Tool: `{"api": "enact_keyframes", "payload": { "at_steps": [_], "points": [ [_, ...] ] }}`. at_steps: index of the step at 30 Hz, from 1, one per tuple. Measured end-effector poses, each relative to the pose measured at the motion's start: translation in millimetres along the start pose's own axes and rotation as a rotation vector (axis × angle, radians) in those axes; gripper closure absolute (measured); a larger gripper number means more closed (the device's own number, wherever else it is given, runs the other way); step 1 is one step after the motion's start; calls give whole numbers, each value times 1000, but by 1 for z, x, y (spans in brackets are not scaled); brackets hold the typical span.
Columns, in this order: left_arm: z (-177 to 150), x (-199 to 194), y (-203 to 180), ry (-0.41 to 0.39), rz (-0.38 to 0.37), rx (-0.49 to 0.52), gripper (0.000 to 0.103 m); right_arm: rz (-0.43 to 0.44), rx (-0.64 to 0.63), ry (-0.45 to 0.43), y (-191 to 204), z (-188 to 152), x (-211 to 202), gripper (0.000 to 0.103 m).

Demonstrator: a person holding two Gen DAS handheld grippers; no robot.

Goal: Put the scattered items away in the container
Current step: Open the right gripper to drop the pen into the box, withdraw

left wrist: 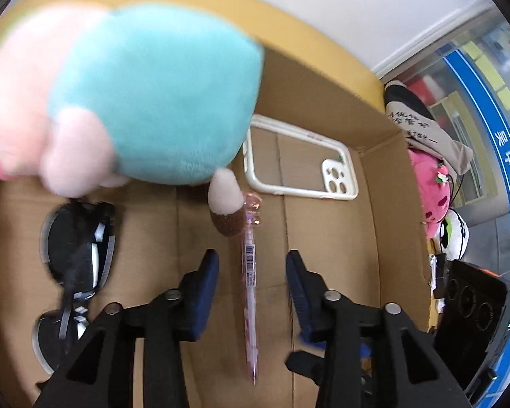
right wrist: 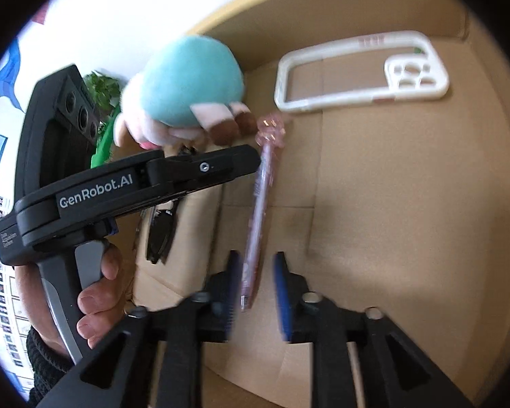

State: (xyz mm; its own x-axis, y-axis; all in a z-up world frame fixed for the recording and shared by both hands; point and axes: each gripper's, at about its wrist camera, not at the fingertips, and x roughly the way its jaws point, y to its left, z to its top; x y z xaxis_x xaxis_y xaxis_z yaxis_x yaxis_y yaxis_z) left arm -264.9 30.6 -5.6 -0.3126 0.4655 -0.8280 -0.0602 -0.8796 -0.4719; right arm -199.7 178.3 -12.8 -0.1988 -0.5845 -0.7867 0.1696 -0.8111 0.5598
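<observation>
Both tongs part-open over the cardboard box (left wrist: 367, 204); left tongs (left wrist: 251, 265) and right tongs (right wrist: 255, 265) grip nothing; plush toy (left wrist: 153, 102) looks mid-drop, blurred; pink pen (left wrist: 250, 272), phone case (left wrist: 299, 159), sunglasses (left wrist: 74, 248) already inside; nearly done, I'd say.

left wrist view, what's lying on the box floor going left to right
sunglasses → pink pen → phone case
</observation>
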Motion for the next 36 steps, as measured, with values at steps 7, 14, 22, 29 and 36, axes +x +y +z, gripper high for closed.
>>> {"api": "enact_keyframes", "payload": {
  "at_steps": [7, 14, 22, 29, 36],
  "points": [
    [-50, -89, -34, -251, 95, 224, 21, -105, -141, -164, 37, -40, -49, 31],
    [-132, -150, -46, -482, 237, 360, 14, -254, -326, -364, 86, -92, -83, 27],
    [-184, -168, -50, -557, 238, 352, 9, -347, -387, -444, 108, -134, -106, 27],
    [-213, -164, -44, -535, 209, 311, 9, -363, -392, -429, 106, -145, -98, 27],
    [-225, -165, -28, -529, 216, 279, 9, -364, -396, -424, 105, -154, -96, 27]
  ]
}}
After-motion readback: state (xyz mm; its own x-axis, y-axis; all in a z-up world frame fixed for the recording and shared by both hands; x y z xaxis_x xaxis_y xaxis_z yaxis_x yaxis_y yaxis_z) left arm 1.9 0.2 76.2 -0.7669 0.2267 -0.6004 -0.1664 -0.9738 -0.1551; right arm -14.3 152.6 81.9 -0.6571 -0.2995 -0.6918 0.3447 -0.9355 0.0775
